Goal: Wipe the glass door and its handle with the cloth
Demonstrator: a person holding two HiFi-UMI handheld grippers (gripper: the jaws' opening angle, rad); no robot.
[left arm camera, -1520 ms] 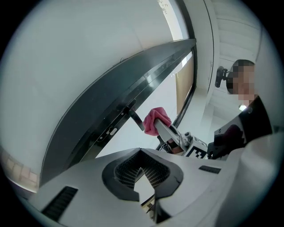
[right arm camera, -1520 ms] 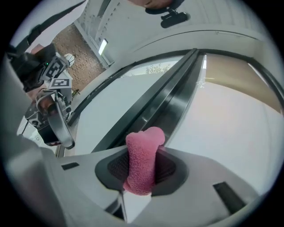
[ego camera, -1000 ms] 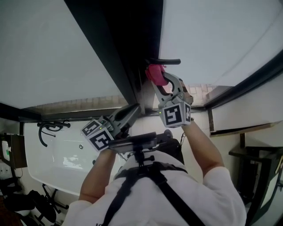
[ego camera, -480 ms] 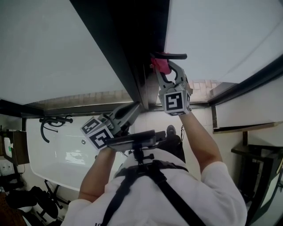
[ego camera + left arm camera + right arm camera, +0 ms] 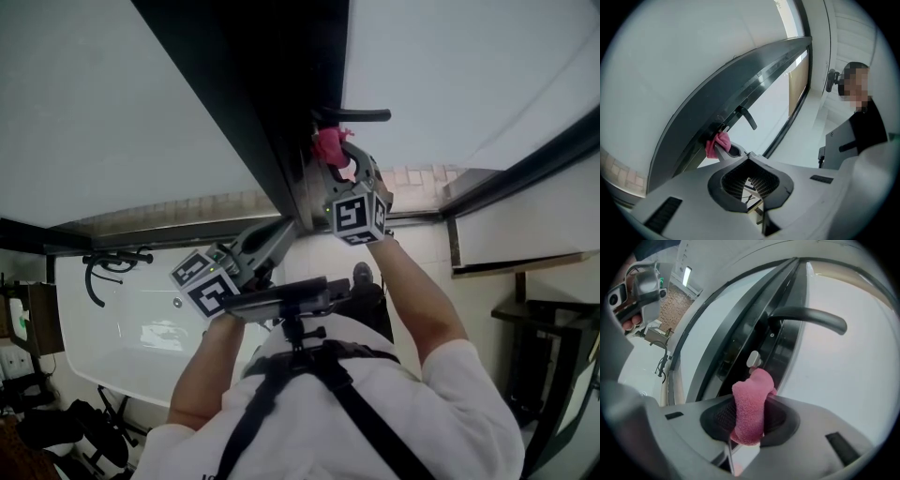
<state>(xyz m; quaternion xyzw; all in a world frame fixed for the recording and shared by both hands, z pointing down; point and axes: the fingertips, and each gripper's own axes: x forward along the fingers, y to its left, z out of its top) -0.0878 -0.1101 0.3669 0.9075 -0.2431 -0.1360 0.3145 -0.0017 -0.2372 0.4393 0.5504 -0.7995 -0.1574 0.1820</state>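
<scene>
In the head view the dark-framed glass door (image 5: 122,112) fills the top, with its black lever handle (image 5: 361,115) sticking out to the right. My right gripper (image 5: 336,159) is shut on a pink cloth (image 5: 329,146), held against the frame just below the handle. The right gripper view shows the cloth (image 5: 750,406) bunched between the jaws, with the handle (image 5: 811,317) above it and apart from it. My left gripper (image 5: 287,229) is shut on nothing, its tip at the dark frame (image 5: 281,141) lower down. From the left gripper view the cloth (image 5: 717,144) sits below the handle (image 5: 746,117).
A white tub-like basin (image 5: 122,328) lies at the lower left with a black hook (image 5: 103,267) on its rim. Dark furniture (image 5: 553,356) stands at the right. A seated person (image 5: 862,126) shows at the right of the left gripper view.
The right gripper with the cloth went up toward the handle, then came back slightly down and left, its marker cube turning. The left gripper has stayed at the frame.
</scene>
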